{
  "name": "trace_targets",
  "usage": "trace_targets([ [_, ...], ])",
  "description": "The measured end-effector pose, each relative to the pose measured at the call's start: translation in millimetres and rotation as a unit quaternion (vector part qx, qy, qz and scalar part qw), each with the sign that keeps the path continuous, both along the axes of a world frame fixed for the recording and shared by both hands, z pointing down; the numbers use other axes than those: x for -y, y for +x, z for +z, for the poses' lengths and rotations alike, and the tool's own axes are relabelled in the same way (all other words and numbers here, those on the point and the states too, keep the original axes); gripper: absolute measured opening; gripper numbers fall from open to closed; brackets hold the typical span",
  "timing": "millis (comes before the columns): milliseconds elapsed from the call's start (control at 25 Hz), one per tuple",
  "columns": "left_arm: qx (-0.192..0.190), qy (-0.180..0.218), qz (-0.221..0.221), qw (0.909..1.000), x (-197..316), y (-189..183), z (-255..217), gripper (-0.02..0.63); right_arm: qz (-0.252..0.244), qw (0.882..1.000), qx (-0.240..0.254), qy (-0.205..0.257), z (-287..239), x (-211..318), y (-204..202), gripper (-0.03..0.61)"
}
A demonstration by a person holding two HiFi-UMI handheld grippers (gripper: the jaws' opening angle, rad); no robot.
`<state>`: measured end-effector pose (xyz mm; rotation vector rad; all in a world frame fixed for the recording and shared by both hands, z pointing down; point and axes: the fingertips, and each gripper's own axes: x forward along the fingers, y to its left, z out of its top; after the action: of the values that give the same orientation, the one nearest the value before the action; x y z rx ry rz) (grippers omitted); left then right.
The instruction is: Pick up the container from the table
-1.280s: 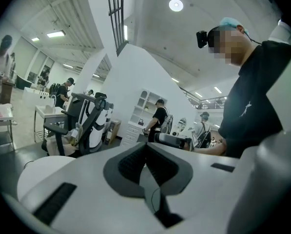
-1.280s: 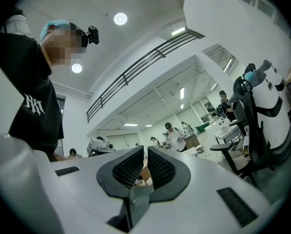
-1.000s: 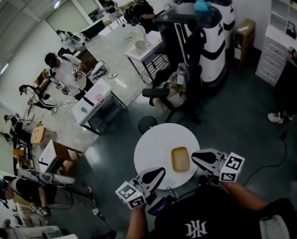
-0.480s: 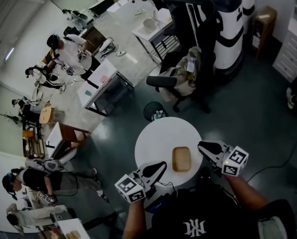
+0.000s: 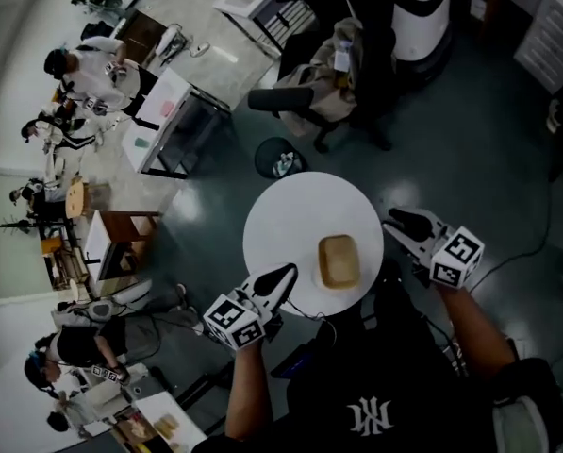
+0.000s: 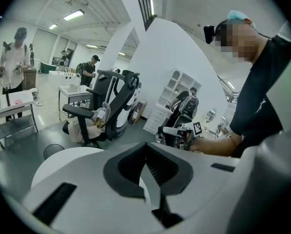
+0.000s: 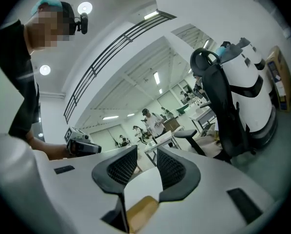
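Container [image 5: 339, 260] sits on the round white table [image 5: 281, 217], just below centre of the head view, untouched. Left gripper [image 5: 285, 274] at the table's lower-left edge, jaws clenched on nothing. Right gripper [image 5: 396, 218] at the table's right edge, jaws just opening, now released. Container shows low through their gap, not between the pads.

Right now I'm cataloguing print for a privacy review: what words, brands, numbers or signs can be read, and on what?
"NY" (white interlocked monogram, apparently): on the person's black shirt.
Square coded markers, no letters: left marker cube, right marker cube.
Everything else: too small or blurred to read.
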<state>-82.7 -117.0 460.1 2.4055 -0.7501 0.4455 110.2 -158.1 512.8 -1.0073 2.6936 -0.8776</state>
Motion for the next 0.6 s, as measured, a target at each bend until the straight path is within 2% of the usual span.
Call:
trace_targets([
  [160, 0.002, -0.032, 0.002, 0.9995, 19, -12, 36, 0.005, 0.0, 0.999, -0.009, -0.043, 25, -4, -7, 0.142],
  [280, 0.003, -0.072, 0.013, 0.9973, 23, -18, 77, 0.005, -0.008, 0.995, -0.012, -0.095, 62, -14, -29, 0.15],
  [480, 0.007, -0.161, 0.04, 0.9861, 7, -20, 155, 0.029, -0.018, 0.98, -0.024, -0.199, 136, -43, -59, 0.16],
  [600, 0.015, -0.203, 0.052, 0.9776, -1, -28, 198, 0.054, -0.005, 0.972, -0.019, -0.236, 167, -46, -69, 0.16],
])
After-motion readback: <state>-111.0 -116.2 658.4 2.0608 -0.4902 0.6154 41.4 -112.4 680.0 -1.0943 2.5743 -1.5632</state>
